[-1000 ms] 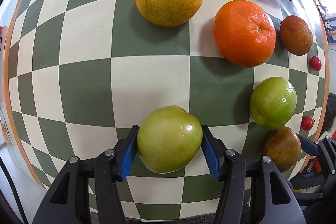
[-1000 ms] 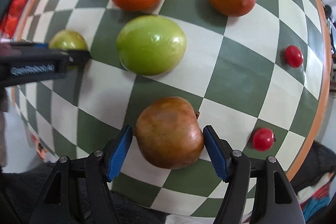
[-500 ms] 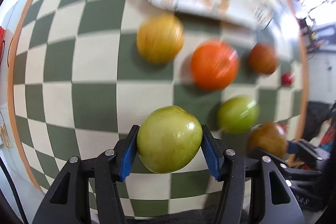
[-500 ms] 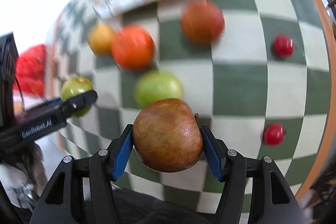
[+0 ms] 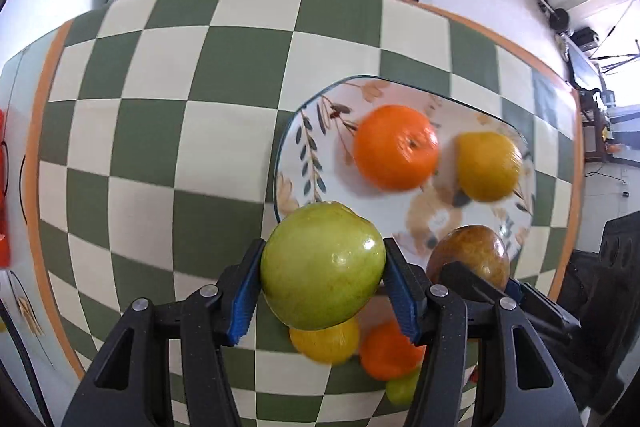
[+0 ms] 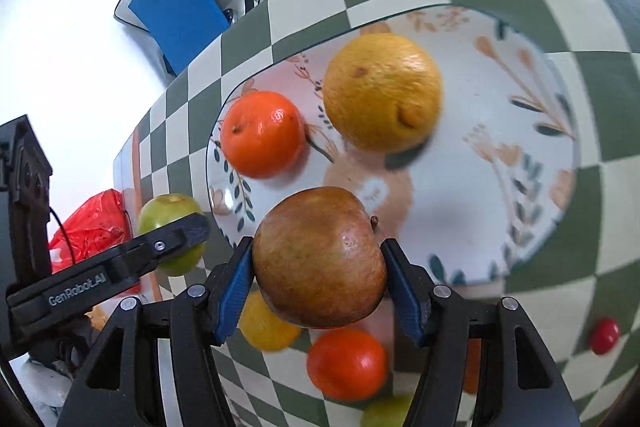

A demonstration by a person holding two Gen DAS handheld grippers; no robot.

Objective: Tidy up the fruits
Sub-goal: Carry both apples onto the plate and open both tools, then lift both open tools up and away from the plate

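While the left gripper (image 5: 322, 289) is closed on a green apple (image 5: 323, 265), with one blue pad pressed to each side of the fruit, the right gripper (image 6: 318, 287) is closed in the same way on a brown-red apple (image 6: 320, 257). Both fruits are held up in the air above the checkered cloth (image 5: 160, 131).

In the left view the green apple hangs over the near left edge of the plate (image 5: 296, 147), a white plate with painted leaves and flowers. On the plate lie an orange (image 5: 396, 147) and a yellow citrus (image 5: 489, 166), close beside each other; I cannot tell if they touch. The brown-red apple is seen to the right of the green one, over the near part of the plate.

In the right view the brown-red apple is above the near rim of the plate (image 6: 520, 131). The orange (image 6: 262, 134) and the yellow citrus (image 6: 382, 91) lie behind it, on the left half of the plate. The left gripper with its green apple (image 6: 170, 215) is at the left, just outside the rim.

Below the held fruits, more fruits rest on the cloth: a second yellow one (image 6: 264, 325), a second orange one (image 6: 346, 363) and a small green one (image 5: 402, 389), all blurred. A small red tomato (image 6: 605, 335) lies alone near the right border of the cloth. Beyond the table stands a chair with a blue seat (image 6: 180, 11).
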